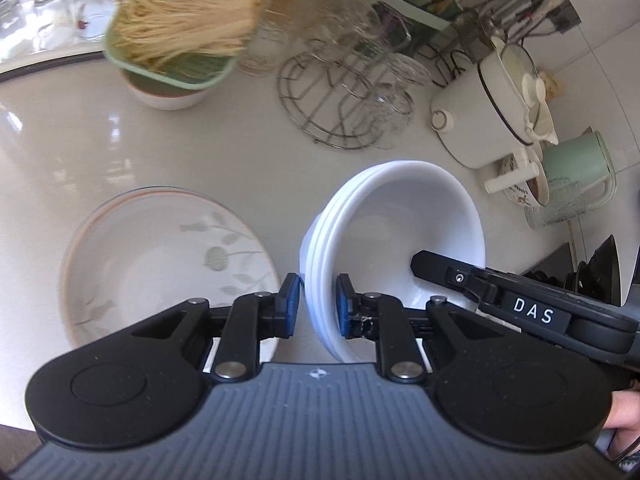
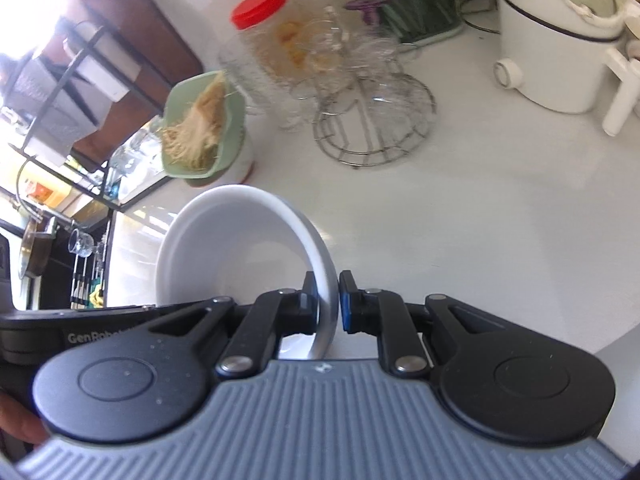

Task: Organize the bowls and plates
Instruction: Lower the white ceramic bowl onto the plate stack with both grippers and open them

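A stack of three nested white bowls is held over the pale countertop. My left gripper is shut on the stack's near rim, its blue pads on either side of the wall. My right gripper is shut on the opposite rim of the bowls. One of its black fingers shows inside the top bowl in the left wrist view. A leaf-patterned plate lies flat on the counter to the left of the stack.
Behind stand a green basket of noodles on a white bowl, a wire rack with glasses, a white pot, a green jug and a red-lidded jar. The counter's edge runs at the right.
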